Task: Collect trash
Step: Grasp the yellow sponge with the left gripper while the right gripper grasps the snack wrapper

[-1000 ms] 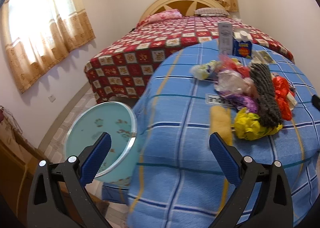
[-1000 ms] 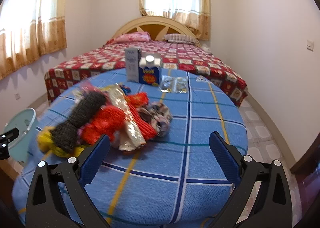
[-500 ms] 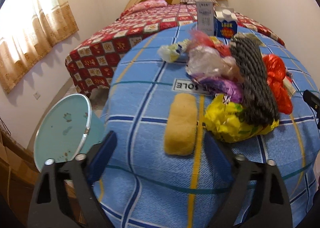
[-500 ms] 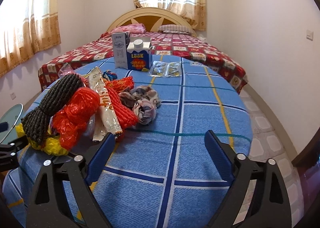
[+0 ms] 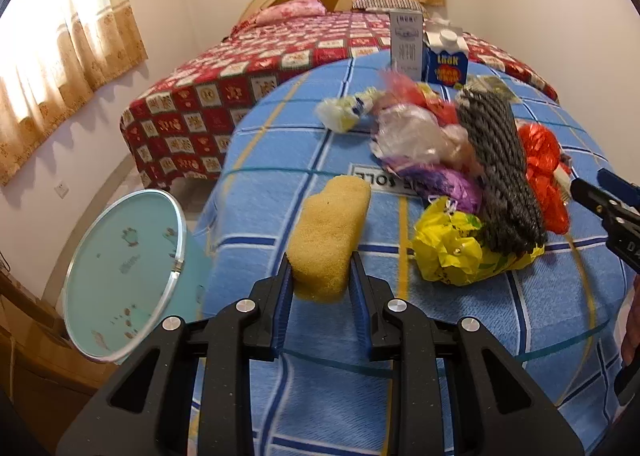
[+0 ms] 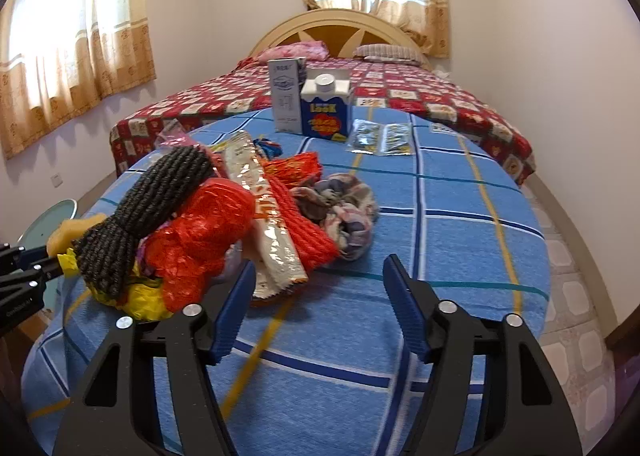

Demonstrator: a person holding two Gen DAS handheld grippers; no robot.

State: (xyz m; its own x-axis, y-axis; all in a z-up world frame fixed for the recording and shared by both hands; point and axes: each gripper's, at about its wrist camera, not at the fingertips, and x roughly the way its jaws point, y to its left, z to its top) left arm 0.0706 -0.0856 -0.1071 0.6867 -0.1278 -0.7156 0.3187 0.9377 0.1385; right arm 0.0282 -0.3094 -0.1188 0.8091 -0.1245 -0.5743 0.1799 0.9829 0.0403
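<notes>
A yellow sponge (image 5: 328, 232) lies on the blue checked tablecloth (image 5: 280, 159). My left gripper (image 5: 321, 280) is closing, and its pads touch both sides of the sponge's near end. To the sponge's right is a trash pile: a yellow bag (image 5: 452, 252), a dark braided rope (image 5: 496, 163), red plastic netting (image 5: 540, 159) and a clear bag (image 5: 412, 135). My right gripper (image 6: 320, 304) hovers over the cloth and is also closing. Nothing is gripped between its pads. The end of a silver wrapper (image 6: 268, 223) lies just ahead of its left finger.
A teal bin with a round swing lid (image 5: 124, 272) stands on the floor left of the table. A blue carton (image 6: 326, 111), a white box (image 6: 286, 99) and foil sachets (image 6: 380, 139) sit at the table's far side. Beyond it is a bed with a red patterned cover (image 6: 400, 95).
Both grippers moved forward and down toward the table. The left jaws narrowed from wide open onto the sponge's near end. The right jaws narrowed partway, close to the pile.
</notes>
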